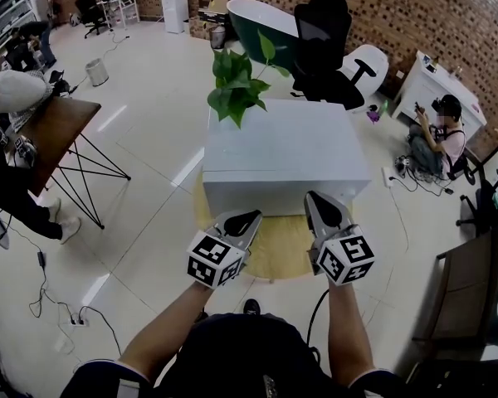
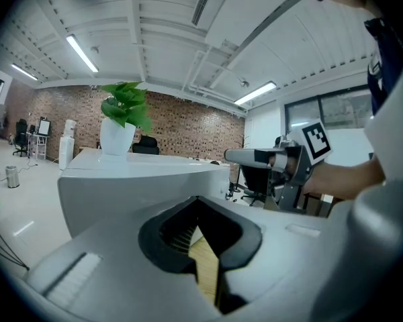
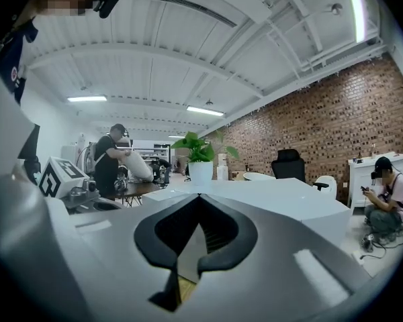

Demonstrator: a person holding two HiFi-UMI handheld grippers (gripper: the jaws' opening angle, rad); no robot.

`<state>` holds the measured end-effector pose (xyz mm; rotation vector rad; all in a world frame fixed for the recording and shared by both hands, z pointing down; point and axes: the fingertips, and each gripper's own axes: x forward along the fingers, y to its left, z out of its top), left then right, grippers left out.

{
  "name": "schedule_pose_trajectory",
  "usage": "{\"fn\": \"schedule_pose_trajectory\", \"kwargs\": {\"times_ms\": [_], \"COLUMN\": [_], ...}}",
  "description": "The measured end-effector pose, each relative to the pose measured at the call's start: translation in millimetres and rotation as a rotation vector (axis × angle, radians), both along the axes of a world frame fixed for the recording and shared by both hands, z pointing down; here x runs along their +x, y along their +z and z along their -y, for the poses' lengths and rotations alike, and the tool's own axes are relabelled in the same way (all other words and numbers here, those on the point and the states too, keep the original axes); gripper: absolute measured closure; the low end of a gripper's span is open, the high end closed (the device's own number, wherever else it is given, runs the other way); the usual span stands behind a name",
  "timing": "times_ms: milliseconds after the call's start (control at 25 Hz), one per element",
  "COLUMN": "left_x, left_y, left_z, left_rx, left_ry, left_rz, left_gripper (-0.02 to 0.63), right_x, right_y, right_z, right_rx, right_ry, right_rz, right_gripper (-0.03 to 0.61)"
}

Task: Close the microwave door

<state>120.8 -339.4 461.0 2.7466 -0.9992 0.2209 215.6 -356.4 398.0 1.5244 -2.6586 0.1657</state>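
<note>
The microwave [image 1: 286, 152] is a white box standing on a low wooden table [image 1: 275, 254]; I see its top and front from above, and no door stands out from it. A potted plant [image 1: 236, 81] rests on its back left corner. My left gripper [image 1: 242, 220] and right gripper [image 1: 317, 204] hover side by side just before the front face, both shut with nothing between the jaws. In the left gripper view the left gripper [image 2: 200, 203] points at the microwave [image 2: 141, 186] and the plant [image 2: 124, 109]. In the right gripper view the right gripper [image 3: 200, 201] faces the microwave [image 3: 275, 196].
A brown desk [image 1: 54, 127] on black legs stands at the left. A black office chair [image 1: 324, 48] is behind the microwave. A person [image 1: 440, 139] sits on the floor at the right. Cables and a power strip [image 1: 75, 320] lie on the floor at the lower left.
</note>
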Motion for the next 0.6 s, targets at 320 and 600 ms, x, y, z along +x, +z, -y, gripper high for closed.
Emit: {"fn": "schedule_pose_trajectory", "kwargs": {"times_ms": [320, 600], "left_x": [1.5, 1.1], "left_y": [2.7, 1.7], "left_z": [-2.3, -4.2], "left_rx": [-0.005, -0.004], "left_ry": [0.004, 0.003], "left_rz": [0.006, 0.006], "left_gripper": [0.603, 0.603], "right_x": [-4.3, -4.5], "right_y": [-2.2, -4.0], "right_z": [-1.5, -4.8], "right_rx": [0.002, 0.006], "right_ry": [-0.015, -0.015], "right_rz": [-0.001, 0.003], "right_gripper": [0.578, 0.578]}}
